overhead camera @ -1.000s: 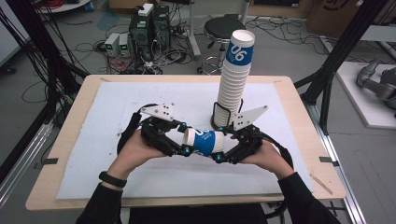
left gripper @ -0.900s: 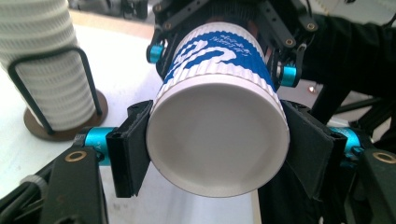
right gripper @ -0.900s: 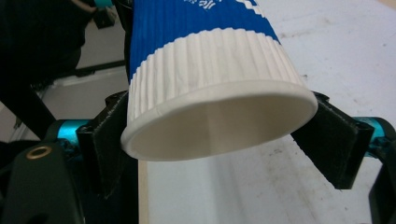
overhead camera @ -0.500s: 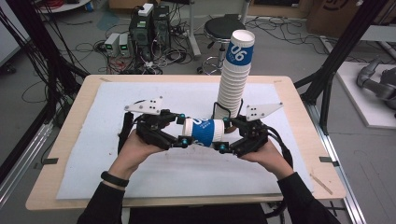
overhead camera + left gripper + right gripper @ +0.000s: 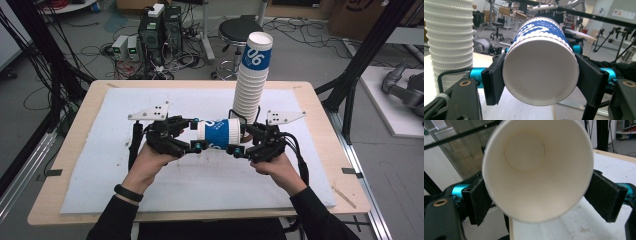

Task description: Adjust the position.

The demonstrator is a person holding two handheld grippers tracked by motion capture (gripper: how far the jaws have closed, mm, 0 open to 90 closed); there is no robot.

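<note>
Since a second earlier, both hands had carried the cup [image 5: 220,134] a little way toward the stack [image 5: 250,85] and brought it level. The right gripper [image 5: 239,143] had also just been opening its jaws, with the cup's mouth between them.

From where I stood, the cup lay on its side in the air above the mat [image 5: 90,170], spanning the 2 grippers just in front of the stack. The left gripper [image 5: 196,141] was clamped on the base end, and in its own view both pads sat flat against the wall beside the white bottom [image 5: 540,75]. In the right gripper view the pads [image 5: 605,195] stood right at the rim [image 5: 537,170], 1 on each side. I could not tell whether they pressed on it or only flanked it.

It looked to me like a handover between the 2 grippers. If so, the left clamp needed to stay firm and steady, but not so hard that it dented the paper. The right jaws would do best to close squarely across the widest part, just behind the rim, where the rolled edge stiffens the wall. A skewed bite there would likely squash the mouth into an oval or let the cup swing. 1 grip should not let go before the other was plainly holding. The stack stood tall and close behind the right gripper, so any sideways pull wanted to go toward the person, away from it, or a knock could tip it.
</note>
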